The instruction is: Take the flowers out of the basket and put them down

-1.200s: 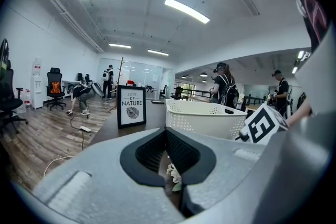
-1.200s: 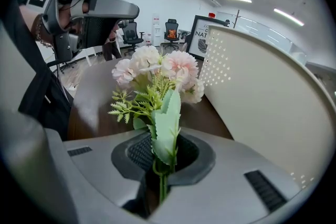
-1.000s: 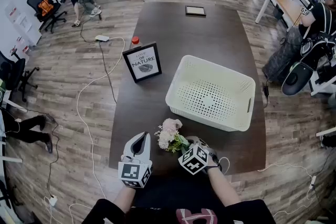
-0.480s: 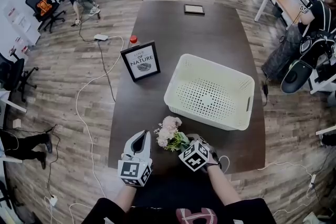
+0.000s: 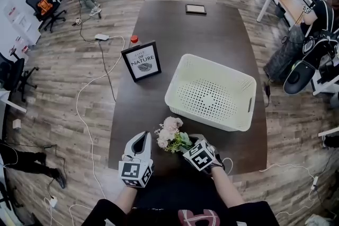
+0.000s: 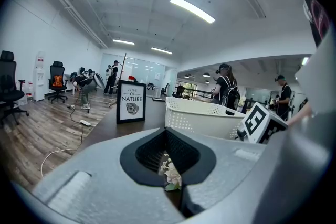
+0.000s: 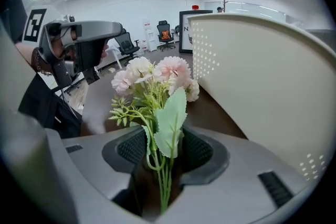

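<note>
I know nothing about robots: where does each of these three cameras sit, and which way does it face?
Head view: on the person's head, facing steeply down at the table, basket and flowers; shows both arms, left gripper and right gripper.
Left gripper view: on the left gripper, facing about level across the table along its shut jaws.
Right gripper view: on the right gripper, facing down along its jaws, which have just been opening, flower stems between them.
Shared: all three see the flowers and basket.

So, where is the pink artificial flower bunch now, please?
Head view, bottom centre: the flower bunch is at the dark table's near edge, before the white perforated basket.
</note>
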`<state>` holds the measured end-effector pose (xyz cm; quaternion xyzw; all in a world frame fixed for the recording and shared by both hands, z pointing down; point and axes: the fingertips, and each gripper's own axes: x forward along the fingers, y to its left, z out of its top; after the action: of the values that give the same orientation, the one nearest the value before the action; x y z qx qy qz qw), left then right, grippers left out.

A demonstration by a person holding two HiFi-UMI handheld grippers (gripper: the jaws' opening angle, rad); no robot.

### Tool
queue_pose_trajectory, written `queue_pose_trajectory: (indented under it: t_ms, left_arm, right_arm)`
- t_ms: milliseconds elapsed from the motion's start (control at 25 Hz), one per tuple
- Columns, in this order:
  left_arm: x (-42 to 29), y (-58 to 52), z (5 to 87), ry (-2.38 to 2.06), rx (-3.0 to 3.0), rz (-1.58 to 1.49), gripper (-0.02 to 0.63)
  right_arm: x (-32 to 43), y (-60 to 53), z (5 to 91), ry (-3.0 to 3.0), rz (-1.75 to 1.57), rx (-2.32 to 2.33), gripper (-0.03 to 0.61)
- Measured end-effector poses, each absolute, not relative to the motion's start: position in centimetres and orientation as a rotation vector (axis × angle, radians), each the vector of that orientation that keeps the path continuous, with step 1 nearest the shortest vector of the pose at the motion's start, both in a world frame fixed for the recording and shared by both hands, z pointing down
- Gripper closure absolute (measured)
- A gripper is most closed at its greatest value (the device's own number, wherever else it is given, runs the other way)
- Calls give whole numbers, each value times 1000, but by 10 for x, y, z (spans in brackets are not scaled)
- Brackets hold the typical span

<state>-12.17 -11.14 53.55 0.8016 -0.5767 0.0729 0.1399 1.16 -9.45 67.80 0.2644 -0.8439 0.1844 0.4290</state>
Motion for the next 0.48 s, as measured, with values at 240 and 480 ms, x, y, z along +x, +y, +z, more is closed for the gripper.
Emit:
queue_pose_trajectory:
  t_ms: [240, 480]
  left_arm:
    - [-114, -112, 535, -1647, 2325, 224, 604]
    - [-108, -113, 534, -1635, 2338, 214, 604]
  right_arm:
    - [12, -89, 664, -2158, 463, 652, 310]
    - [16, -87, 650, -2208, 486, 699, 264]
